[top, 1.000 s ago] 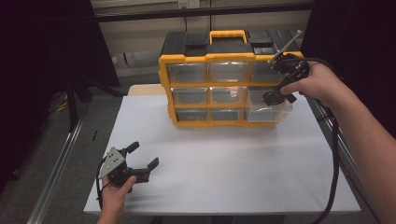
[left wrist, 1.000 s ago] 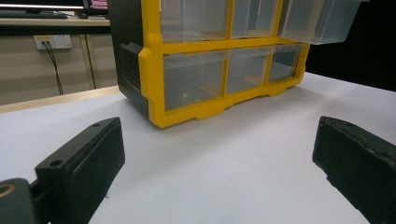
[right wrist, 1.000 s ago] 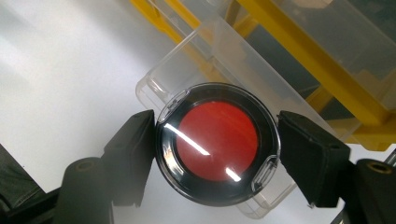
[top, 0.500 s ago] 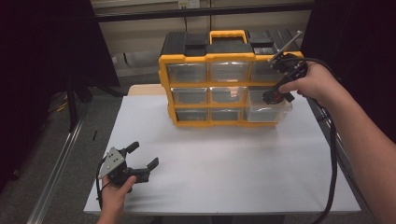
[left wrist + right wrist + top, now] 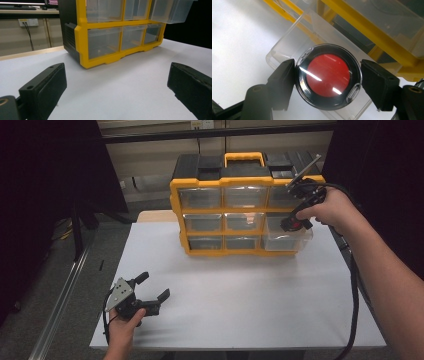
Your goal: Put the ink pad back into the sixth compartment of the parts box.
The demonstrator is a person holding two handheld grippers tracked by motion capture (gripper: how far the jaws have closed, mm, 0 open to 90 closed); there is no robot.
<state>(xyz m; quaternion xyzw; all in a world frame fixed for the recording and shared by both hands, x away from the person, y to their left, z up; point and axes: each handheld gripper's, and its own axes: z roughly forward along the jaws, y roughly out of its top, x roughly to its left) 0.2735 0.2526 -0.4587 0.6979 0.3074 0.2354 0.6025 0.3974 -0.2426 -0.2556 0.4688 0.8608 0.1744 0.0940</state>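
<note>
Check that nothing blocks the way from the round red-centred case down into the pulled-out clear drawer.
Nothing visible does. The right gripper holds the round red-centred case directly over the pulled-out clear drawer, whose top is open, with no object between them.

In the high view the person's hand (image 5: pixel 327 210) covers most of the right tool (image 5: pixel 295 222), so its jaws and the round red-faced case (image 5: pixel 291 224) barely show. The pulled-out clear drawer (image 5: pixel 294 47) is partly behind that case in the right gripper view. The organizer (image 5: pixel 105 32) is cut off at the top edge of the left gripper view.
</note>
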